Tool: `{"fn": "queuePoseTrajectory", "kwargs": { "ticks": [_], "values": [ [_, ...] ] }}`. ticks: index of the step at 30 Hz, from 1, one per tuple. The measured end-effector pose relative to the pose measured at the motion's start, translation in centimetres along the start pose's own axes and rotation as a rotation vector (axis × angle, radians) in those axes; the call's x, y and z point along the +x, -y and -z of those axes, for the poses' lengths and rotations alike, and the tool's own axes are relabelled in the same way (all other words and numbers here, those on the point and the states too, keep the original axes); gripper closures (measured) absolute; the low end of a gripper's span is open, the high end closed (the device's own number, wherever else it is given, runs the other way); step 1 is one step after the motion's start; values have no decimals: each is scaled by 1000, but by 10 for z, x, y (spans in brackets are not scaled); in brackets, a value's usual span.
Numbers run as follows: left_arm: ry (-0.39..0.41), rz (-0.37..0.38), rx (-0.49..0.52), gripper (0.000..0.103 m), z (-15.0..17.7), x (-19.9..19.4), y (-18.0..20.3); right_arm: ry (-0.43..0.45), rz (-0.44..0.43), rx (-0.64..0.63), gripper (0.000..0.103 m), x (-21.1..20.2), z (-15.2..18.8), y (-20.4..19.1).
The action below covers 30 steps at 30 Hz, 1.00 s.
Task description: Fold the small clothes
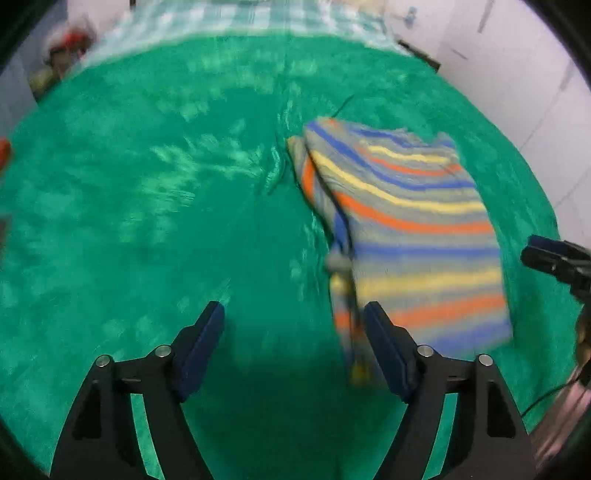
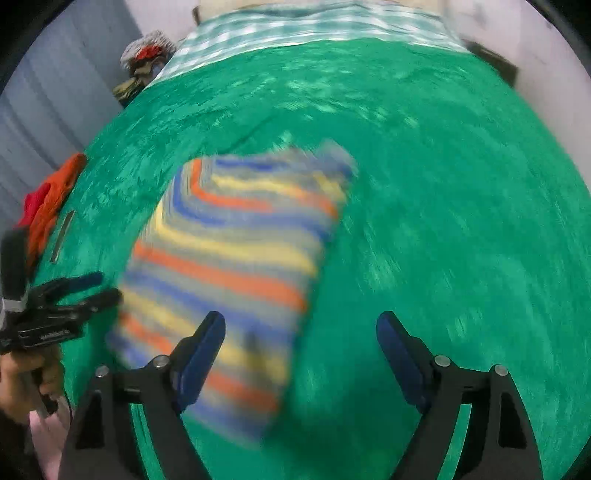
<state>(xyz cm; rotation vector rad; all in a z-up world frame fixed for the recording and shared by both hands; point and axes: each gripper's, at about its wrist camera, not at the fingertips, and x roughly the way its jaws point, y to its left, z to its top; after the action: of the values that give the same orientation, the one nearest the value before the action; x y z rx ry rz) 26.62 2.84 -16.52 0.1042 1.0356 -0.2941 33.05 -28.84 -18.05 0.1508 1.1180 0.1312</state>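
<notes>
A small striped garment [image 1: 413, 236] in blue, orange, yellow and grey lies folded on the green blanket [image 1: 147, 206]. My left gripper [image 1: 295, 314] stands open over bare blanket, its right finger at the garment's near left edge. In the right wrist view the same garment [image 2: 229, 258] looks blurred, and my right gripper [image 2: 301, 325] is open above its near right edge, the left finger over the cloth. Nothing sits between either pair of pads. Each view shows the other gripper at its edge: the right gripper [image 1: 554, 258] and the left gripper [image 2: 85, 288].
The green blanket [image 2: 443, 221] covers a bed. A checked sheet [image 2: 295, 26] lies at its far end. Orange and red clothes [image 2: 51, 199] are piled at the left edge. A bundle of things [image 2: 146, 55] stands by the far left corner. White walls [image 1: 517, 74] are close on the right.
</notes>
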Motion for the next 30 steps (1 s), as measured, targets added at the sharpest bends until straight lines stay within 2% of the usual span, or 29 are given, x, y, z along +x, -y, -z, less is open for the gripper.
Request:
{"fn": "queuePoseTrajectory", "kwargs": {
  "ticks": [1, 2, 4, 5, 7, 9, 12, 14, 16, 18, 19, 21, 26, 30],
  "values": [
    [39, -46, 27, 8, 6, -16, 7, 5, 17, 9, 17, -9, 14, 2],
    [86, -100, 52, 4, 10, -35, 16, 15, 40, 15, 16, -24, 30, 2],
    [168, -185, 80, 1, 11, -63, 30, 40, 58, 18, 5, -46, 46, -6],
    [196, -245, 71, 0, 13, -84, 41, 55, 67, 17, 4, -60, 54, -12],
    [204, -319, 37, 0, 8, -106, 50, 83, 74, 16, 3, -92, 70, -26],
    [193, -362, 20, 0, 9, -123, 53, 98, 61, 15, 3, -116, 81, -35],
    [185, -341, -18, 0, 21, -154, 55, 131, 57, -10, 2, -154, 94, -51],
    [148, -288, -75, 0, 28, -162, 52, 133, 53, -48, 2, -173, 101, -64],
    [104, -199, -121, 0, 37, -164, 50, 134, 55, -79, 2, -187, 108, -73],
    [87, -83, -155, 0, 50, -174, 48, 134, 66, -117, 2, -200, 116, -83],
    [84, -51, -180, 1, 56, -182, 49, 137, 76, -131, 2, -206, 120, -88],
    [91, -67, -193, 1, 66, -195, 55, 155, 90, -141, 2, -221, 129, -98],
    [168, -254, -102, 0, 89, -236, 79, 202, 90, -118, 2, -257, 154, -112],
    [189, -310, -25, 0, 103, -255, 92, 232, 116, -126, 2, -285, 174, -121]
  ]
}}
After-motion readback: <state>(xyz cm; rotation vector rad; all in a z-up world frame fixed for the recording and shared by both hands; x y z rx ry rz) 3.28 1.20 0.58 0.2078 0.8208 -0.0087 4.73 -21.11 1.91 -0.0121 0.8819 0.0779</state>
